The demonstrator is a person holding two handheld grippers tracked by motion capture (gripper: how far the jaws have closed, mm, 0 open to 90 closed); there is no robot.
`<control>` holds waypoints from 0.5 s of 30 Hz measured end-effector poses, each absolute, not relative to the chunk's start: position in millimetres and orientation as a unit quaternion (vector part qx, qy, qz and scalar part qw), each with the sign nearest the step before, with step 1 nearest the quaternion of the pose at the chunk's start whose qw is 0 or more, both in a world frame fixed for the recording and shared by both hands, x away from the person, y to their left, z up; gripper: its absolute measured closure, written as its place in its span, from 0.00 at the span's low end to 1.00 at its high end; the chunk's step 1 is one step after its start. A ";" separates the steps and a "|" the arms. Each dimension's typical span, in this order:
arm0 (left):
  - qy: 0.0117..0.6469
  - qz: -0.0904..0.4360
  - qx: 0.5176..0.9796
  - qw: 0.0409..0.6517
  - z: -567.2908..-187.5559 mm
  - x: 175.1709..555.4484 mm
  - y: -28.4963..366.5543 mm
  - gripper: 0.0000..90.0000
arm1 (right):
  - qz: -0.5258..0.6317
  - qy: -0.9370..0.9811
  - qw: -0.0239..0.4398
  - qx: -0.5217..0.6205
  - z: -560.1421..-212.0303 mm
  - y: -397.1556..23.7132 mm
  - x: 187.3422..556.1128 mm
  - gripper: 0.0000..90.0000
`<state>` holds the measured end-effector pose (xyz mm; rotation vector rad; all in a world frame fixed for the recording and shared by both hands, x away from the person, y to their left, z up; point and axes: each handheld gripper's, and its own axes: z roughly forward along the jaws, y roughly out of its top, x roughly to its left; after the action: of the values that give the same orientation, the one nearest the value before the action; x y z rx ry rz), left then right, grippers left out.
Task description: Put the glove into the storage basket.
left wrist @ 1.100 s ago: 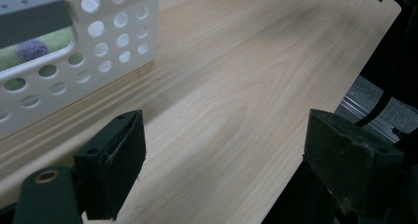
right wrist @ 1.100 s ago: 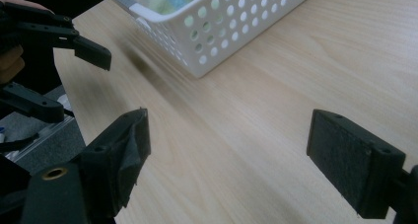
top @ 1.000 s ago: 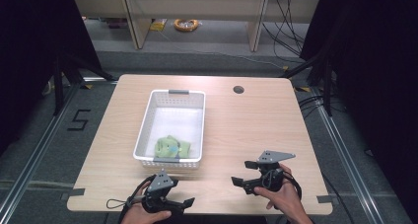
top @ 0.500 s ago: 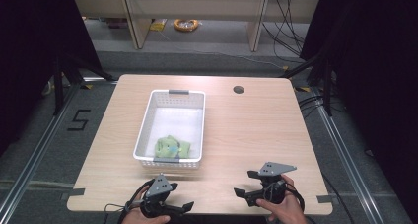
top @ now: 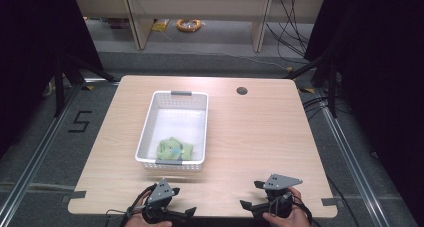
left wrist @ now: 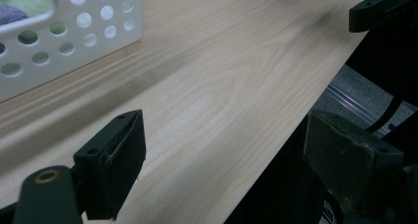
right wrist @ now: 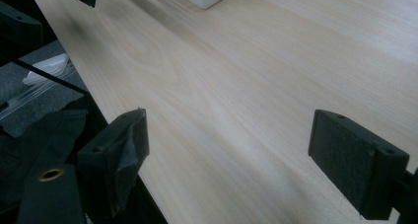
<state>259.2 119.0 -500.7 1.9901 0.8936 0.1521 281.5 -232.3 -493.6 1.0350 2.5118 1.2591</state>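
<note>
A soft green cloth (top: 174, 149) lies crumpled at the near end of the white perforated basket (top: 150, 122), light and limp, best pinched at a raised fold, while the left gripper (top: 186, 213) and right gripper (top: 248, 194) wait released just short of the basket

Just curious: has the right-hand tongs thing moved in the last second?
Yes. The right tongs have drawn back toward the table's near edge, away from the white basket.
</note>
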 end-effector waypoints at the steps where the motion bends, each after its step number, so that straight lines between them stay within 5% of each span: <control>1: 0.363 0.063 0.808 0.459 -501.1 259.1 118.8 0.17 | 0.421 0.836 0.074 0.345 -494.0 -232.8 280.7 0.19; 15: 0.360 0.062 0.811 0.456 -502.0 259.8 118.6 0.17 | 0.417 0.840 0.055 0.343 -496.5 -233.7 279.8 0.19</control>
<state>259.8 118.6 -502.0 2.0006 0.8880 0.1534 279.8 -233.7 -496.5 1.0404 2.5506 1.2644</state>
